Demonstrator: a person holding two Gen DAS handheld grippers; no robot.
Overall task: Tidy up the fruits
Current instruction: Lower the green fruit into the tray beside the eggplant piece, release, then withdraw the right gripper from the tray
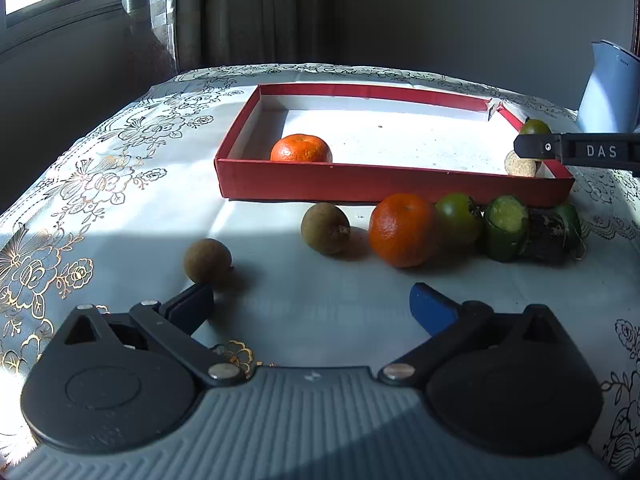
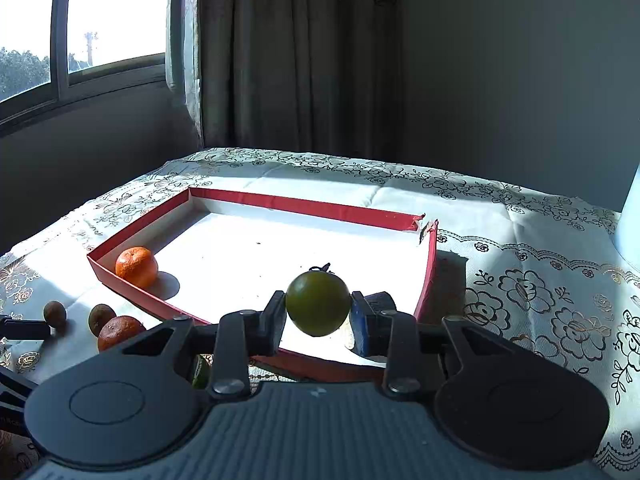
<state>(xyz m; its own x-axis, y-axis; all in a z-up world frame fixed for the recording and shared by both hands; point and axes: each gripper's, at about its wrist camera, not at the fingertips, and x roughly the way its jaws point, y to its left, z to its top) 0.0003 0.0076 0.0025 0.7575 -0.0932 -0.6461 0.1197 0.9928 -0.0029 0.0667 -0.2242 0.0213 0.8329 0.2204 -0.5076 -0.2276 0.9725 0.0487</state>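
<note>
Carrying the green fruit (image 2: 318, 303) clamped in the right gripper (image 2: 318, 305) over the red box (image 2: 308, 203), lower it before letting go; the left gripper (image 1: 312, 300) stands wide open, empty, near a brown fruit (image 1: 208, 261).

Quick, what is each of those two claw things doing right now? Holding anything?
Left gripper: open, holding nothing, above the tablecloth.
Right gripper: shut on a green fruit, over the red box.
</note>
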